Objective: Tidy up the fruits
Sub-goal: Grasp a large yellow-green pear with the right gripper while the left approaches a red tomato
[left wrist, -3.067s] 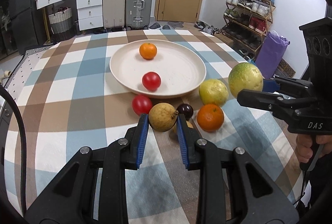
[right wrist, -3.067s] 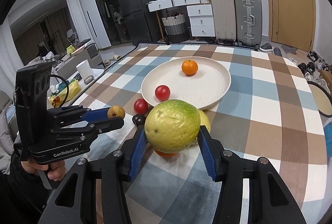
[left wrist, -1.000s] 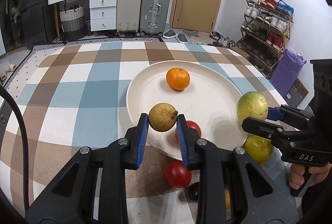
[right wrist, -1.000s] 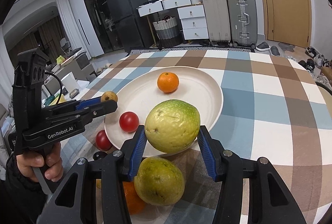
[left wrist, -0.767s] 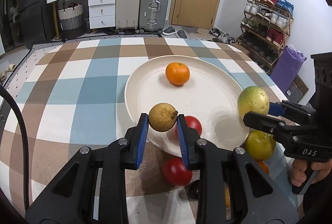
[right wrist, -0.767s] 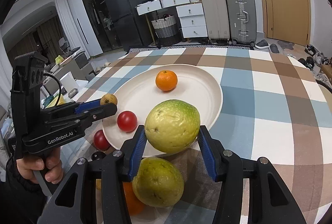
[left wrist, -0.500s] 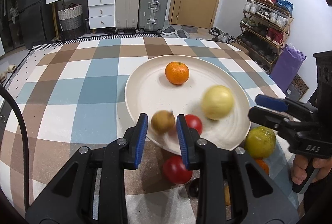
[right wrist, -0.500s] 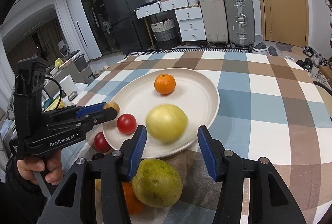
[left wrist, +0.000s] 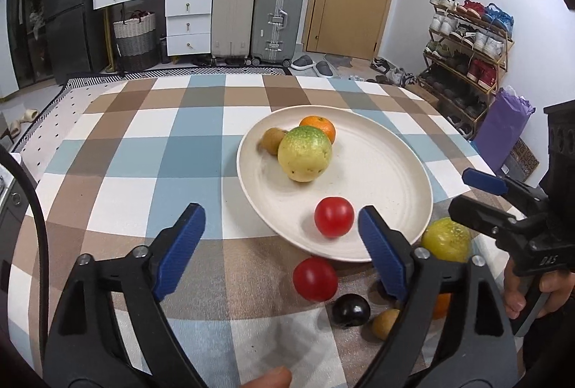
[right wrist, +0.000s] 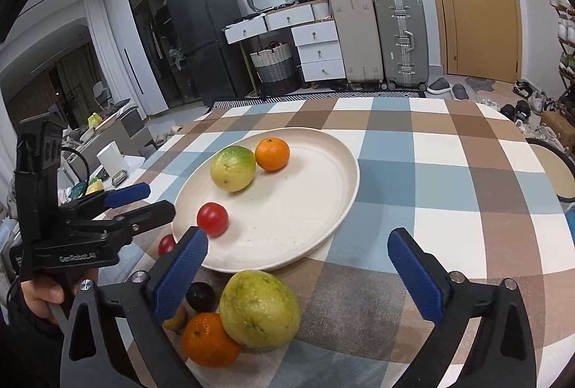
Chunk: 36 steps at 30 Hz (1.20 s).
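On the plate (left wrist: 395,151) we counted four fruits — guava (left wrist: 304,153), orange (left wrist: 320,133), small brown fruit (left wrist: 272,141), tomato (left wrist: 334,216). Five more (tomato (left wrist: 315,278) among them) waited on the cloth (left wrist: 143,151). Our left gripper (left wrist: 280,244) and right gripper (right wrist: 305,269) gaped wide, holding nothing.

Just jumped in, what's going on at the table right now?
A person with a gripper in each hand is moving fruit onto the plate. Both the left gripper and the right gripper are open and empty. On the plate sit a green-yellow fruit, an orange, a small brown fruit and a tomato. On the cloth near the plate's front edge lie another tomato, a dark plum, a second green fruit and a second orange.
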{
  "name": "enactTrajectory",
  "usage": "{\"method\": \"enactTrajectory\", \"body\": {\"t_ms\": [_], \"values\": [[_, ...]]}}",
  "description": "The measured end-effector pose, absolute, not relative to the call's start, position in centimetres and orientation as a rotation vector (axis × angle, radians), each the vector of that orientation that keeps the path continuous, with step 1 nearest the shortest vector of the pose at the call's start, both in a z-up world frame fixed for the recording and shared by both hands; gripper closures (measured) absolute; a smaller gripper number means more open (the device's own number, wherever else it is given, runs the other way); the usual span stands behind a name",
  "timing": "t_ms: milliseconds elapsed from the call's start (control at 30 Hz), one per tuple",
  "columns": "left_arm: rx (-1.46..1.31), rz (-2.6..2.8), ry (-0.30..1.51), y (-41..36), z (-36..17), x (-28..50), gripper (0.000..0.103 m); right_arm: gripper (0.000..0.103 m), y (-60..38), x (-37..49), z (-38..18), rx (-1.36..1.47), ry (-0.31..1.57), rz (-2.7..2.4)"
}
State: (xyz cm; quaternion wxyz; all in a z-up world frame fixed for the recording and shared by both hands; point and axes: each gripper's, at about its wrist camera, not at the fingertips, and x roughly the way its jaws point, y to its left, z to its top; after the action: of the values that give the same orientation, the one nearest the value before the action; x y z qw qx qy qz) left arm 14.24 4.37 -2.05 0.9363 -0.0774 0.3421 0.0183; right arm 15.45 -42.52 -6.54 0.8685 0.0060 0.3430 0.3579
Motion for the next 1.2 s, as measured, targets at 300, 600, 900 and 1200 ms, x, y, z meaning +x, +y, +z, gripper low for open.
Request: {"method": "enactTrajectory", "body": {"t_ms": [300,600,900,1200], "values": [[-0.16,0.037,0.69,4.1,-2.0,12.1,0.001,0.0,-42.6,14.9,-6.6,-0.012,0.731,0.735],[-0.147,0.038,0.726,3.3,-2.8,10.8,0.001,0.0,-43.1,13.5,-6.9,-0.071,0.755,0.73],[-0.142,0.036,0.755,2.9,-3.3,11.2,0.001,0.0,-43.9,13.5,-7.2,-0.06,0.812,0.745],[-0.155,0.04,0.786,3.1,-4.0,11.8,0.001,0.001,-43.2,13.3,-7.8,-0.076,0.852,0.776]]}}
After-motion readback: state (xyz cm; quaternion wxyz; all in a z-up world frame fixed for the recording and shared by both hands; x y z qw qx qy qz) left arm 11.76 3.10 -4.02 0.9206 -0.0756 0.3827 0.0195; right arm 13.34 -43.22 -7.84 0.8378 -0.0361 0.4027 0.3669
